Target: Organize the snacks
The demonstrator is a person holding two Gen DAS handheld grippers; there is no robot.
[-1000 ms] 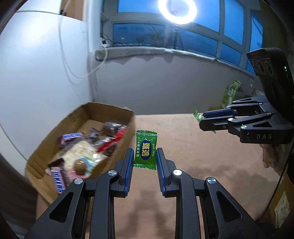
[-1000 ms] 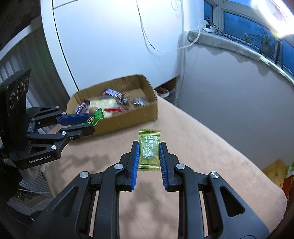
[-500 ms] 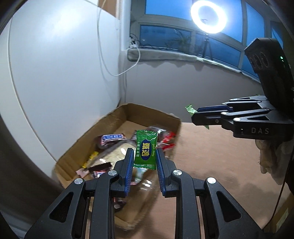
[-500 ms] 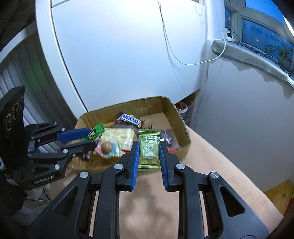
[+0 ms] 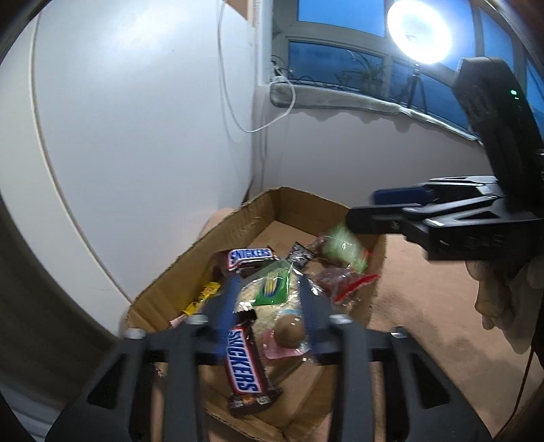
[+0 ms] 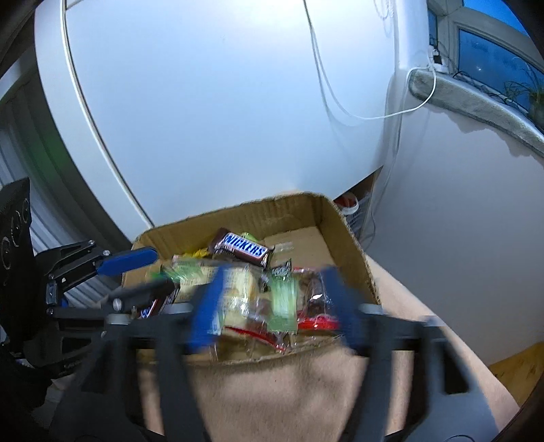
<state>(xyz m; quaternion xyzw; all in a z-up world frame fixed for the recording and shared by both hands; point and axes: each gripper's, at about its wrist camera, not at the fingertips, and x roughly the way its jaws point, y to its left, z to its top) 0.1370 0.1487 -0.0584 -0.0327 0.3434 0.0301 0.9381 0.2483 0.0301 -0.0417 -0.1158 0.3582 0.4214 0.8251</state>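
Right wrist view: blurred green packet (image 6: 282, 299) between parted tongs (image 6: 272, 302).

Ring light (image 5: 421, 32) glows above windowsill (image 5: 340, 98); cable (image 6: 374, 117) dangles.

"SNICKERS" on 2 choc bars (image 5: 243, 357) in box.

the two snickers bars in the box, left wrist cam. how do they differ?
Place: the near Snickers bar lies at the front of the cardboard box, between the left gripper's fingers in the picture; the far Snickers bar lies deeper in the box.
Pose: the near bar runs lengthwise away from the camera; the far bar lies crosswise.
Visibility: the near bar shows whole; the far bar is partly covered by a green packet.
Shared: brown wrapper, blue logo.
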